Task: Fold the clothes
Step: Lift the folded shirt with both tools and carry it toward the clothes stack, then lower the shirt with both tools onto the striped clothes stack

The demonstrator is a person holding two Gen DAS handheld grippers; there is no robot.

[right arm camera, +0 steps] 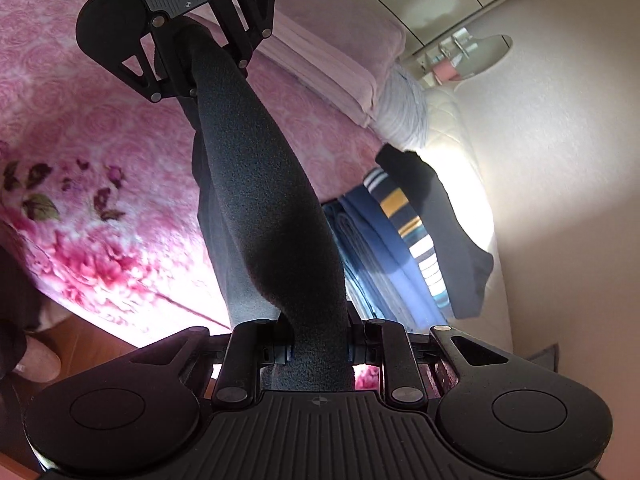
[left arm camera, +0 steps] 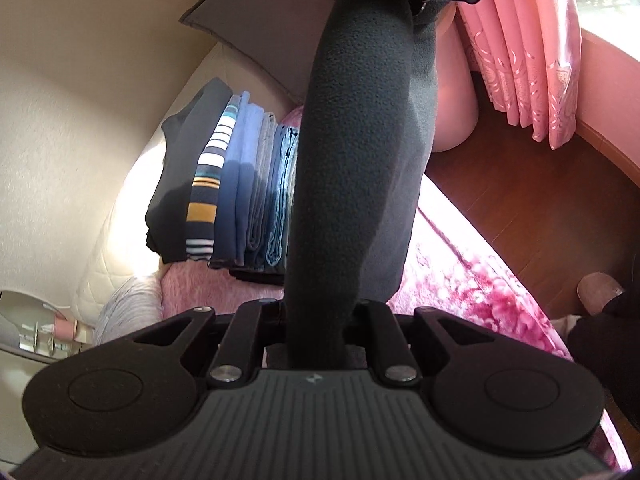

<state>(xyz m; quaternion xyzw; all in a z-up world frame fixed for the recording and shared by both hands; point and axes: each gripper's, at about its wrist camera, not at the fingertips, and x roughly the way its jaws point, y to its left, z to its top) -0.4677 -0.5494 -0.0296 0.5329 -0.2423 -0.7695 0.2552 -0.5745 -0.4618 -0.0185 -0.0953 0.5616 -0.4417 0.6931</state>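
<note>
My left gripper (left arm camera: pixel 316 344) and right gripper (right arm camera: pixel 316 354) are each clamped on an end of the dark fleece garment (left arm camera: pixel 360 160), which stretches as a taut band between them above the pink floral blanket (right arm camera: pixel 80 128). Beside it on the bed, the stack of folded clothes (left arm camera: pixel 236 188) leans against the cream wall (left arm camera: pixel 60 140).

Wrist views face each other, sharing garment (left arm camera: pixel 360 140).
</note>
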